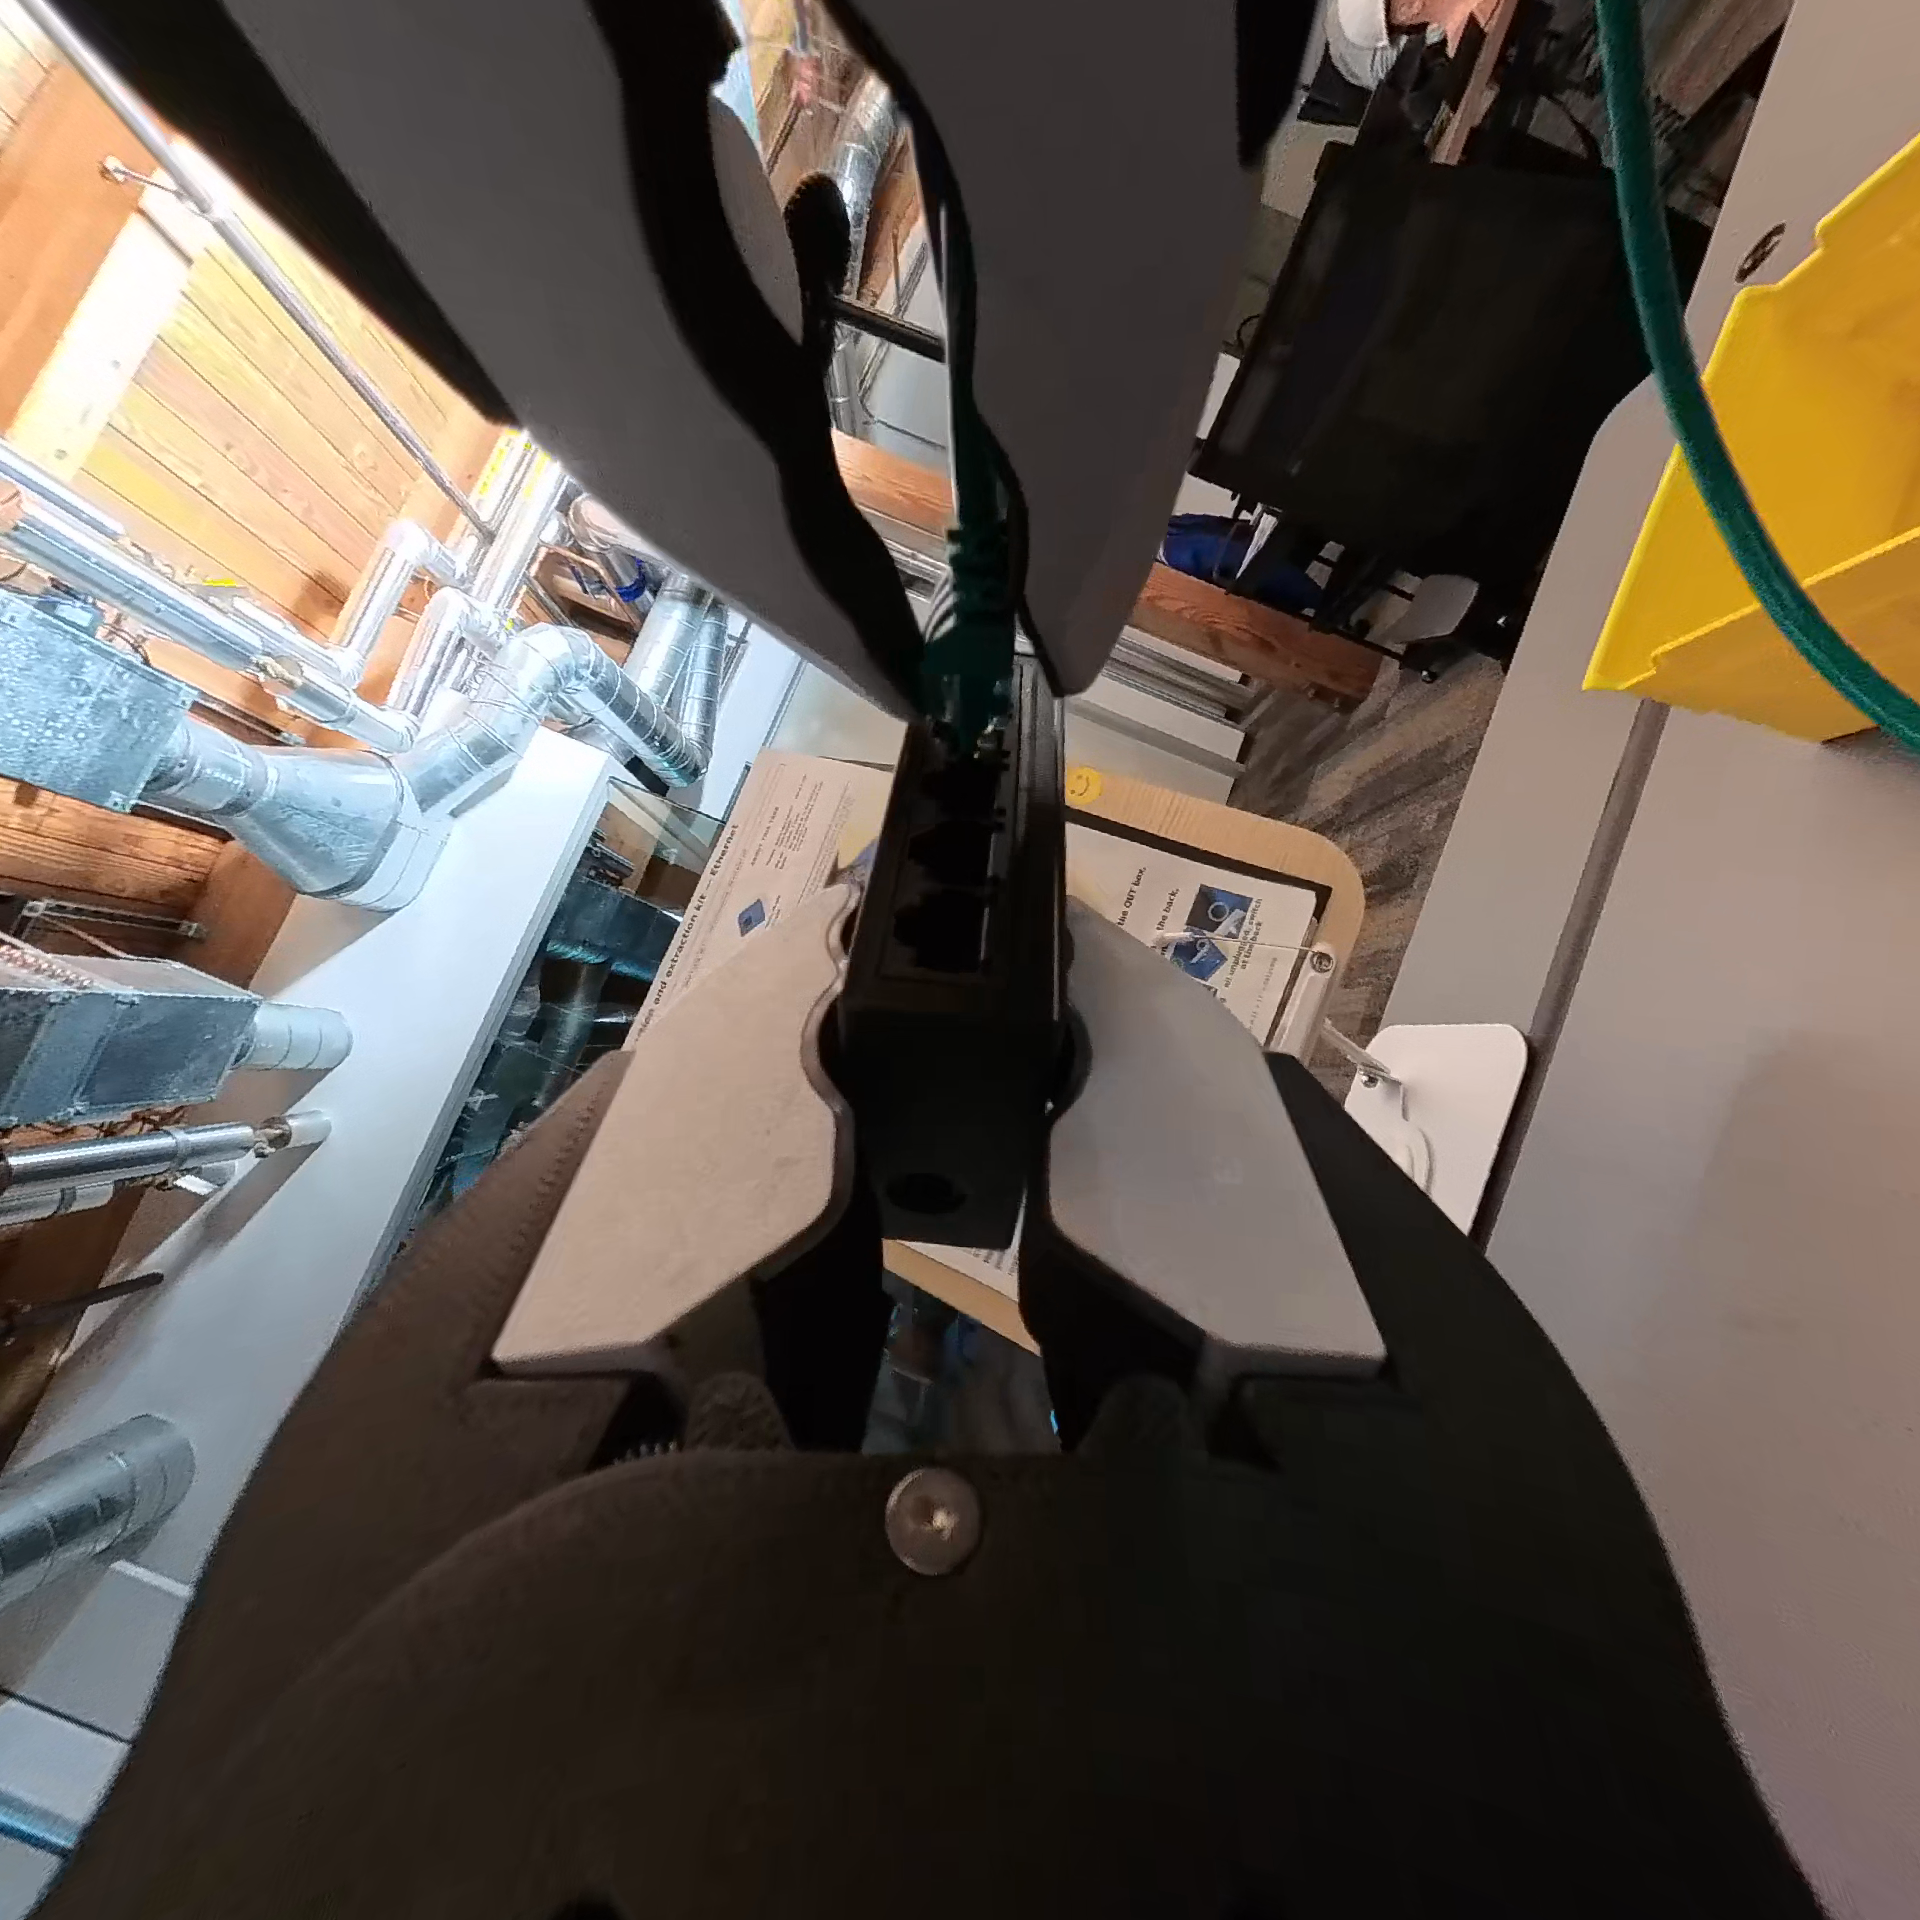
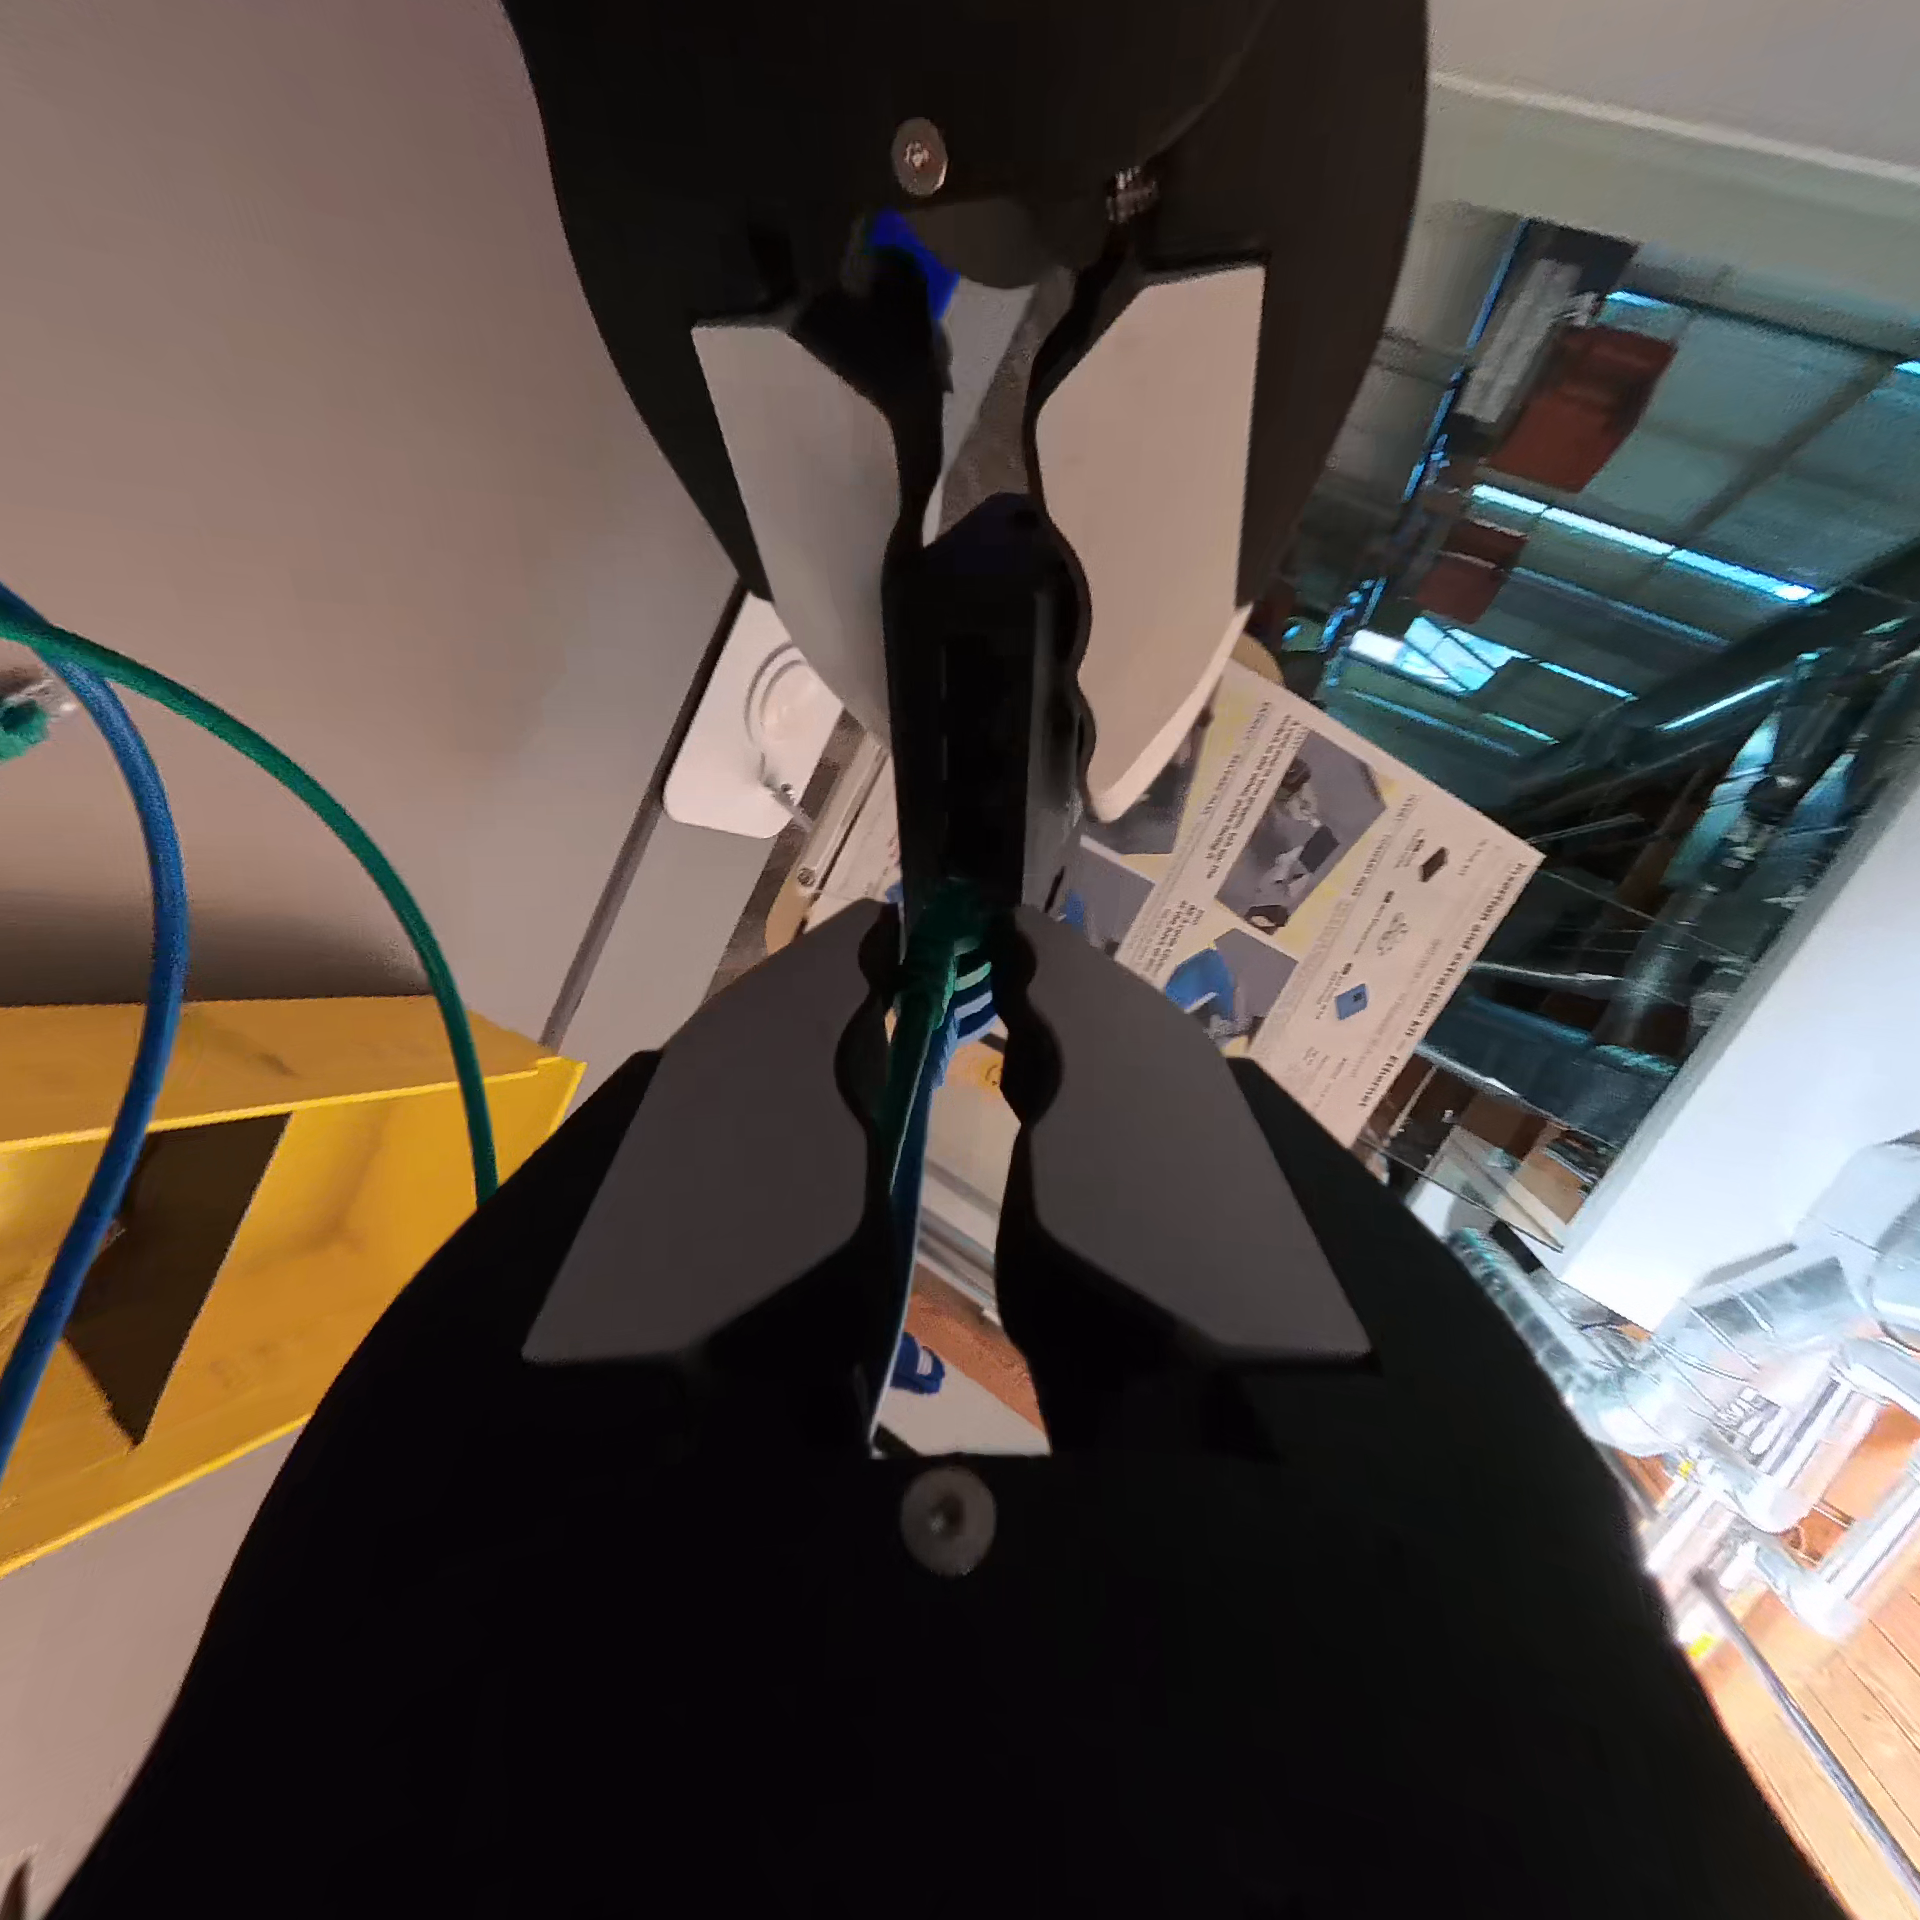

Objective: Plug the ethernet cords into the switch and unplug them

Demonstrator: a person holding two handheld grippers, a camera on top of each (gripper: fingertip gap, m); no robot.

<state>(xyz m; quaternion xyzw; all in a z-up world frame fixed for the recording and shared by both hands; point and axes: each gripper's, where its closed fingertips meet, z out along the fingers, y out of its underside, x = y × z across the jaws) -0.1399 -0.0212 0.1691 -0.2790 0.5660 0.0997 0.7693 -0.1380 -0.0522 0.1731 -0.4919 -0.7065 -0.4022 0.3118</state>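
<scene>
My left gripper [image 1: 956, 925] is shut on the black switch [image 1: 945, 1091] and holds it in the air, port side toward the camera. Two empty ports show near my fingers. My right gripper [image 1: 982, 681] comes in from above, shut on the green ethernet plug [image 1: 977, 613]. The plug's tip is at the port at the switch's far end; how deep it sits is hidden. In the right wrist view my right gripper [image 2: 945, 925] clamps the green plug [image 2: 935, 966] against the switch [image 2: 977, 675], which the left gripper [image 2: 987, 748] holds from above.
The green cord [image 2: 364, 831] and a blue cord [image 2: 156, 831] hang in loops over a yellow bin [image 2: 260, 1195] at the left. The bin also shows in the left wrist view [image 1: 1787, 468]. A printed instruction sheet [image 2: 1330, 883] stands behind the grippers. Grey table surface [image 1: 1714, 1039] lies alongside. Both grippers' tips are close together, under 4 cm apart.
</scene>
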